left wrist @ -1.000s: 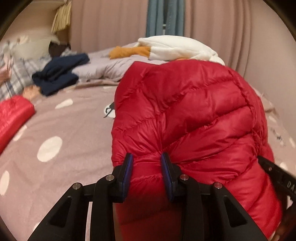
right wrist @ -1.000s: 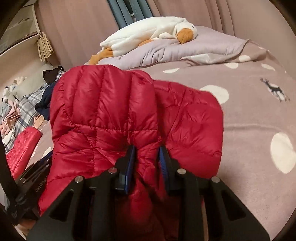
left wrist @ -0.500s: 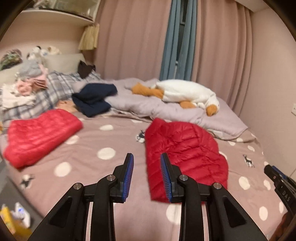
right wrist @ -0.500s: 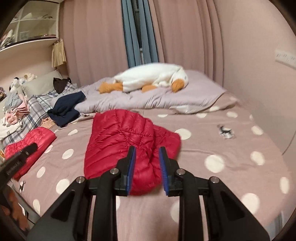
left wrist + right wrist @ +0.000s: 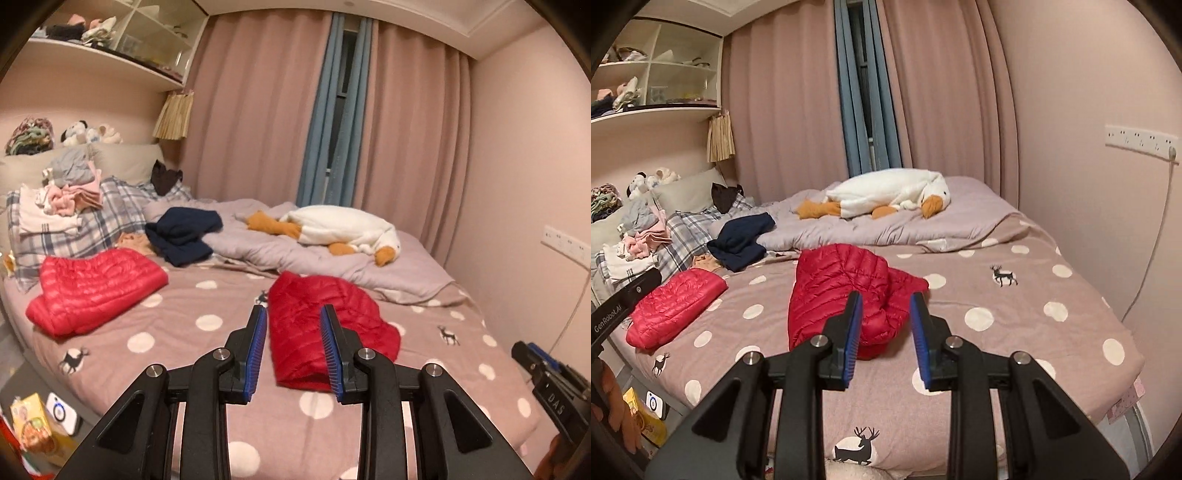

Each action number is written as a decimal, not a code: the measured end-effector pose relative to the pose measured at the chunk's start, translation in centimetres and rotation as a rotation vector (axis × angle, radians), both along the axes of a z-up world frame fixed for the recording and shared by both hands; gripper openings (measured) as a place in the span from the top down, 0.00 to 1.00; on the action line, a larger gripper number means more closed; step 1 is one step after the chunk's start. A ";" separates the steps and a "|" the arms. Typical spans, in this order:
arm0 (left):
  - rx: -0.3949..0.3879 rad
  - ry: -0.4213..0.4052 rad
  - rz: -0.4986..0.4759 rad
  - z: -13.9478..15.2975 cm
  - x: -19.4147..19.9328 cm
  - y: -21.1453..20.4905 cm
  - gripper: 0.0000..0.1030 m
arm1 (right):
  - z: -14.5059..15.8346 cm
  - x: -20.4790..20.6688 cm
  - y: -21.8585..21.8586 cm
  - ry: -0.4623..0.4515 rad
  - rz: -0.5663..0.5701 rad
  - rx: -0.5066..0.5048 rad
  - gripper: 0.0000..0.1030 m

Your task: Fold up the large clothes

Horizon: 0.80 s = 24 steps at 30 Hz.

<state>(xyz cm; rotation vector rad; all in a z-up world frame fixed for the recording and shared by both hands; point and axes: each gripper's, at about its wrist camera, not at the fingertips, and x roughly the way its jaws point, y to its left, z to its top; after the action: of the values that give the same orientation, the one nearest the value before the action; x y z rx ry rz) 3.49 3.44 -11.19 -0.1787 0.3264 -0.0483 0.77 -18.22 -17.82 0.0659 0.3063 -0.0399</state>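
Both grippers empty and clear of the bed; left gripper (image 5: 293, 347) and right gripper (image 5: 885, 334) each show a narrow gap between the blue pads, nothing in either. Red down jacket (image 5: 846, 291) lies folded in the middle of the polka-dot bedspread (image 5: 1015, 317), well apart from both tools; a second red jacket (image 5: 92, 288), also folded, sits at the left edge. Judgement: this fold looks nearly done, so the step in hand is a check; press trapped air out slowly, square the near edge (it bulges on the right side), and avoid pinching only the slippery shell, or the layers will slide. Appearance: glossy quilted fabric, puffy, roughly rectangular, near-right corner rounded and lumpy; navy garment (image 5: 183, 234) farther back looks unfolded, probably next.
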 end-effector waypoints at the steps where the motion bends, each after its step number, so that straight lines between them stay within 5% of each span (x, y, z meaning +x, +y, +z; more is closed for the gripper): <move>1: -0.001 -0.004 -0.003 -0.1 -0.2 -0.1 0.70 | 0.1 -0.4 0.1 -0.009 -0.003 -0.006 0.74; 7: -0.011 -0.030 0.041 -0.1 -0.7 -0.2 0.68 | 0.6 -1.6 -0.1 -0.036 -0.018 -0.023 0.74; 12: -0.028 -0.054 0.044 -0.1 -1.0 0.1 0.35 | 0.7 -2.1 -0.3 -0.047 -0.028 -0.014 0.54; 16: -0.030 -0.066 0.059 0.0 -1.1 0.3 0.29 | 0.8 -2.2 -0.2 -0.047 -0.036 -0.014 0.48; 18: -0.030 -0.073 0.066 0.0 -1.0 0.4 0.16 | 0.8 -2.2 -0.2 -0.050 -0.040 -0.019 0.38; 24: -0.062 -0.111 0.022 0.3 -1.6 0.7 0.01 | 1.3 -2.8 -0.1 -0.071 -0.048 -0.022 0.22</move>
<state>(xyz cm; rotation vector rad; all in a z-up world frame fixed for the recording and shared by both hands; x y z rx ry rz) 1.85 4.17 -10.89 -0.2400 0.2119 -0.0460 -2.01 -18.36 -16.54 0.0525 0.2330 -0.0888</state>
